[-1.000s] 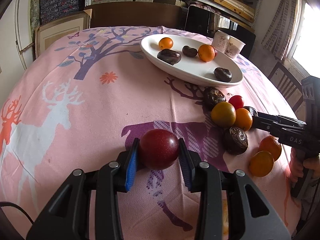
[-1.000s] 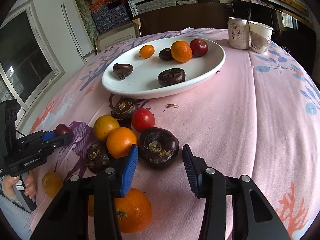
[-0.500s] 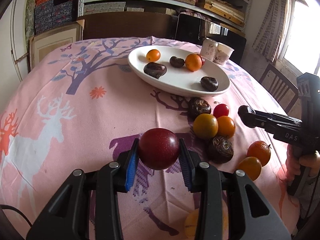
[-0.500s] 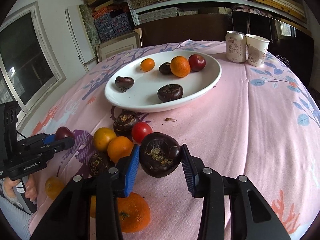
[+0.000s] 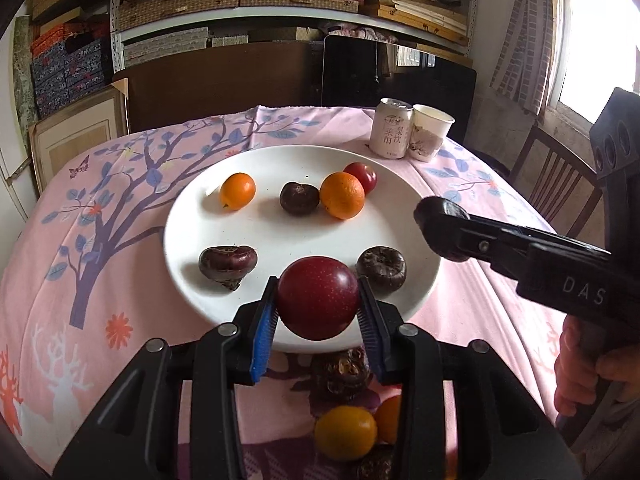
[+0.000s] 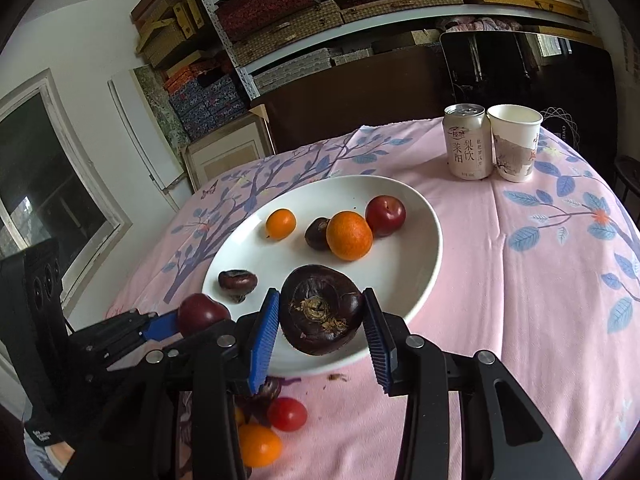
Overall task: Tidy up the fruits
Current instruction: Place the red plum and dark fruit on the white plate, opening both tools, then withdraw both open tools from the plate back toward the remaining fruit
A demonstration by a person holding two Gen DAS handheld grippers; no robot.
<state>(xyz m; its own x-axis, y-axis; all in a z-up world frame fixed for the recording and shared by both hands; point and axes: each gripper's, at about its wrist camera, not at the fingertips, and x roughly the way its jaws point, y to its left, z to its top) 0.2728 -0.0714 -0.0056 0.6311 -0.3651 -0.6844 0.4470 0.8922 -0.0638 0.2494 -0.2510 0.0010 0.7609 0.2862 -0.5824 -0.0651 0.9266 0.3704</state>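
My left gripper [image 5: 318, 312] is shut on a dark red plum [image 5: 318, 298] and holds it above the near rim of the white plate [image 5: 272, 236]. My right gripper [image 6: 320, 324] is shut on a dark brown water chestnut [image 6: 320, 310], held over the plate's [image 6: 420, 264] near edge. The plate holds oranges [image 5: 342, 195], a red plum [image 6: 385, 215] and dark chestnuts [image 5: 227, 263]. In the right wrist view the left gripper with its plum [image 6: 202, 312] is at the lower left. In the left wrist view the right gripper [image 5: 440, 232] is at the right.
Loose fruit lies on the pink tablecloth below the grippers: a chestnut [image 5: 344, 370], oranges [image 5: 345, 432] and a red tomato [image 6: 287, 414]. A drink can [image 6: 468, 142] and paper cup [image 6: 514, 142] stand behind the plate. A wooden chair [image 5: 556, 176] is at the right.
Both grippers rose from the cloth and moved forward over the plate's near rim. The right gripper closed on the water chestnut and lifted it. The left kept its plum.
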